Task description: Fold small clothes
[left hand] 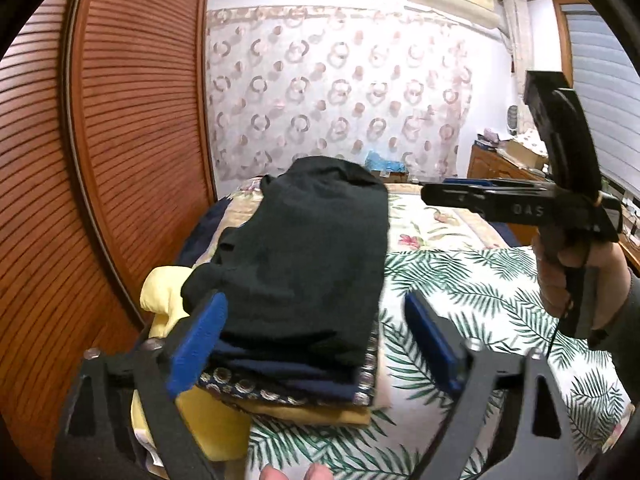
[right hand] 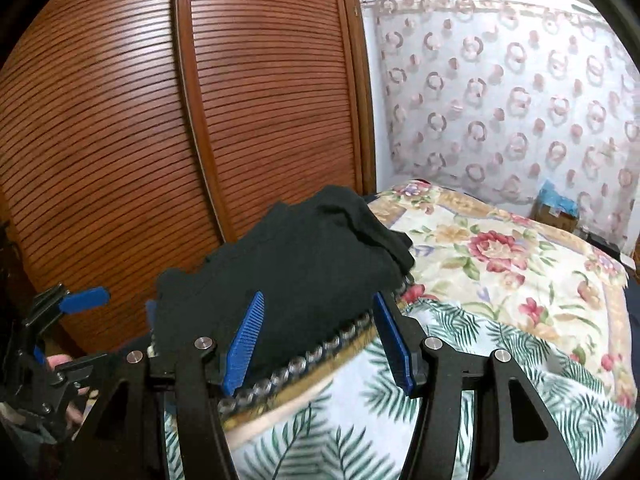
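A folded black garment (left hand: 304, 264) tops the clothes stack (left hand: 296, 384), hiding lower layers. Beside the stack, the left gripper (left hand: 316, 344) gapes wide, empty; the right gripper (right hand: 320, 340) stands half open, gripping nothing.

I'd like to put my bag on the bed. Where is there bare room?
The palm-leaf printed sheet to the right of the stack of folded clothes topped by a black garment is free, as is the floral quilt behind it. The side along the slatted wooden wardrobe doors is crowded.
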A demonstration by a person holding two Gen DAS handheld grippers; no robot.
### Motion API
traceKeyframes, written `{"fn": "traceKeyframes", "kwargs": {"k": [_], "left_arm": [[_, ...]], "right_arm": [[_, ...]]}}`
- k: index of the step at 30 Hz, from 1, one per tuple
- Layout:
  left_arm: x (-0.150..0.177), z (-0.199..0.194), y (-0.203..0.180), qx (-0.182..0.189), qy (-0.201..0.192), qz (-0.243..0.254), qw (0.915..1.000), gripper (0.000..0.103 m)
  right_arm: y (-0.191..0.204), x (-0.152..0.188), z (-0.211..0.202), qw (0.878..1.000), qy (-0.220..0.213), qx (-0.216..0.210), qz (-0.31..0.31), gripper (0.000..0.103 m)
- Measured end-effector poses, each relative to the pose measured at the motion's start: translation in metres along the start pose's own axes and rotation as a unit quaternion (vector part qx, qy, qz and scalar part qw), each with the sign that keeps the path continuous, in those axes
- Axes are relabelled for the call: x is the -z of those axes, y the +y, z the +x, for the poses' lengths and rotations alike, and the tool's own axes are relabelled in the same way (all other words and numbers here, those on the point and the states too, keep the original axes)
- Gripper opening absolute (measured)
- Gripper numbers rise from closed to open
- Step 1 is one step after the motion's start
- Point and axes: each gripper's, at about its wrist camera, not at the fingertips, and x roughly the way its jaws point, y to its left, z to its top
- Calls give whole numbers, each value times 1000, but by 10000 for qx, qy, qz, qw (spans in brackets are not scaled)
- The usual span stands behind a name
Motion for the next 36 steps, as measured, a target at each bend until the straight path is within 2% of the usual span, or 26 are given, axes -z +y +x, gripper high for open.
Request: {"fn": "traceKeyframes", "kwargs": {"k": [3,14,25,29,36], "left_arm": [[3,-9,-11,116,-17,64,9999,97],[17,-46,-60,476,-179,241,9984,97],[31,-70,-112,926,-68,372,9950,97],[33,-76,-127,904,-104,387,9951,97],[36,-83,-152,1052,-31,366,9938,97]], "right_arm": [[6,9,-28,9999,-69,114,11,59],[24,56,-122,9985,-172,504,158,81],[44,105,-215,9928,-384,1001,539,82],[59,122,-250,9885,-417,1354,533,84],[83,146,-295,9814,-499,1730,667,84]]}}
